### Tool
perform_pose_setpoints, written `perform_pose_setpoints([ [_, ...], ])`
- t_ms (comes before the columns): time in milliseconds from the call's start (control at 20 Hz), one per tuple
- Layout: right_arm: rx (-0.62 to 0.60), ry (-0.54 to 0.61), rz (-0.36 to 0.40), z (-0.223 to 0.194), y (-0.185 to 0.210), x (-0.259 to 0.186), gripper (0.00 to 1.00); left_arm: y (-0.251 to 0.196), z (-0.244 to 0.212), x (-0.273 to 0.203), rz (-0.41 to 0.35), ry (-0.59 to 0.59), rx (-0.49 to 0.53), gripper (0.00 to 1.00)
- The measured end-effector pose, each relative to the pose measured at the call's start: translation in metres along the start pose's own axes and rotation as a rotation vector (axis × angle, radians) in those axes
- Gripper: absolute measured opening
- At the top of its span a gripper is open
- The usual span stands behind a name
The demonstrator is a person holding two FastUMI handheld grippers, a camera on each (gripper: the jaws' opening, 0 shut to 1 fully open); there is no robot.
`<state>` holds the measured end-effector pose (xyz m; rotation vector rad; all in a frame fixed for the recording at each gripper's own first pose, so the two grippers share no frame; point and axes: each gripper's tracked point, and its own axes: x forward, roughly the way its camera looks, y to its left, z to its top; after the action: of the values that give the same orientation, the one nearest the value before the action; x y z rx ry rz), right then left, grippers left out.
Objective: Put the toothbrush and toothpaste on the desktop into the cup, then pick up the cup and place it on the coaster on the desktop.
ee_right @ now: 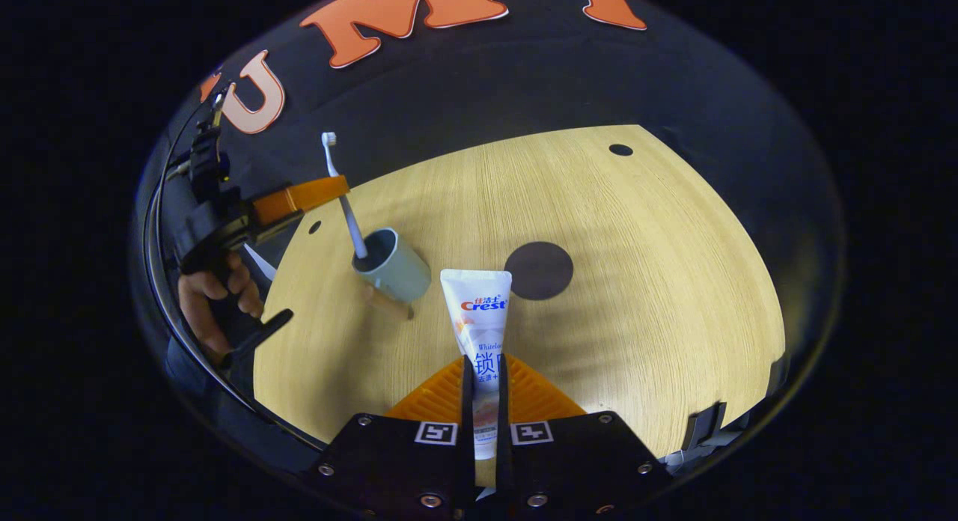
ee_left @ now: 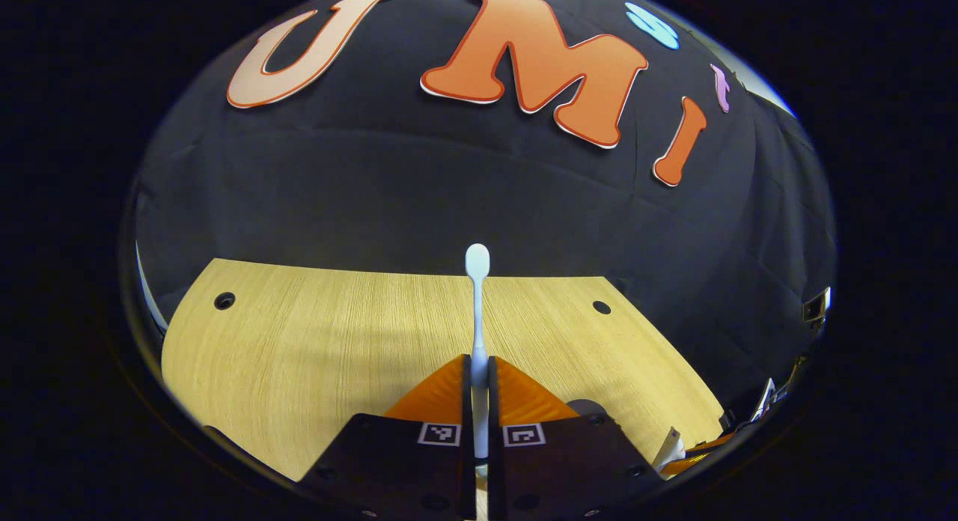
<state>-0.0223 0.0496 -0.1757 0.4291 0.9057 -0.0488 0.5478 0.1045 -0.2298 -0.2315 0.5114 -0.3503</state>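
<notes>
In the left gripper view my left gripper [ee_left: 479,362] is shut on a white toothbrush [ee_left: 477,281], which stands upright with its head on top. The right gripper view shows that left gripper [ee_right: 338,187] from the side, holding the toothbrush [ee_right: 343,199] with its lower end inside the grey-blue cup [ee_right: 397,272]. The cup stands on the wooden desktop [ee_right: 636,296]. My right gripper [ee_right: 485,362] is shut on a white toothpaste tube [ee_right: 477,311], which points forward above the desktop between the cup and the dark round coaster [ee_right: 539,270].
A hand [ee_right: 213,296] holds the left gripper at the table's left edge. Small round holes [ee_right: 620,150] sit near the far corners of the desktop. A short brownish piece [ee_right: 389,304] lies at the cup's base.
</notes>
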Motion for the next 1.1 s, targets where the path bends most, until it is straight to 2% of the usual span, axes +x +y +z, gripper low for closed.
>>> perform_pose_setpoints([
  [650, -0.011, -0.016, -0.012, 0.002, 0.0, -0.001, 0.12, 0.007, -0.062, 0.023, -0.014, 0.094, 0.051, 0.06],
  [1100, -0.013, -0.016, -0.027, 0.001, -0.001, -0.001, 0.12, 0.003, -0.072, 0.027, 0.023, 0.082, 0.197, 0.06],
])
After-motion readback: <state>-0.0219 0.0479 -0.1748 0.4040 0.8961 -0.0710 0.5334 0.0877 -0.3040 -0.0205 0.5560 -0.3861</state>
